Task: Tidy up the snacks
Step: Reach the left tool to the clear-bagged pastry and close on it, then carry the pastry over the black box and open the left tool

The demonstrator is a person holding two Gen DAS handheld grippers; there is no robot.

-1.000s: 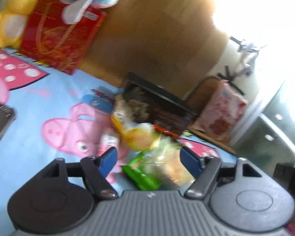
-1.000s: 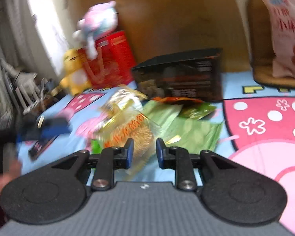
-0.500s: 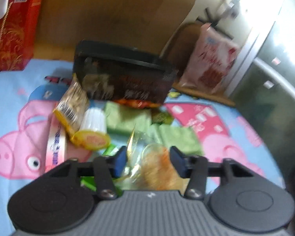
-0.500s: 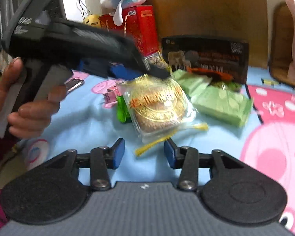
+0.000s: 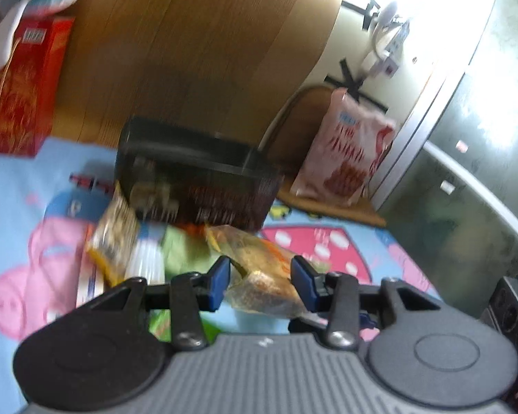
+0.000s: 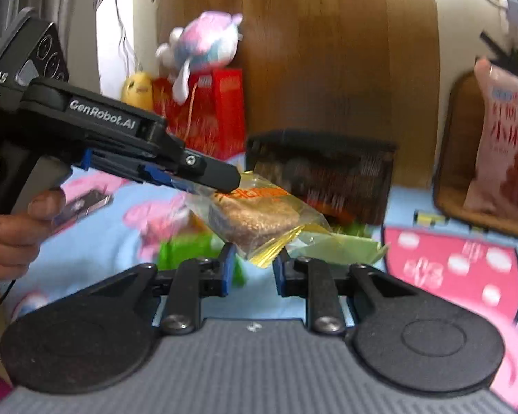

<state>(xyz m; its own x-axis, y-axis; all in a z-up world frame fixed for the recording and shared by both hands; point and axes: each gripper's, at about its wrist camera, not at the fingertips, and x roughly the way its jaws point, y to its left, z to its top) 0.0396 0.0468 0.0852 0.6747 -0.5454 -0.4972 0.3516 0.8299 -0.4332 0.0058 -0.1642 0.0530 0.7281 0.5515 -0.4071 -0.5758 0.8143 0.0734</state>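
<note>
Now | left gripper [image 6: 203,179] "GenRobot.AI", "DAS" | grips cake packet [image 6: 255,214]

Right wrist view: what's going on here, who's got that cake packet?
The left claw is shut on the clear packet with a round sesame cake and holds it in the air above the cartoon blanket. The right claw sits just under the packet's gold edge; its jaws have just been closing, and I cannot tell if they pinch it. The black box stands behind, with green packets lying on the blanket in front of it.
</note>
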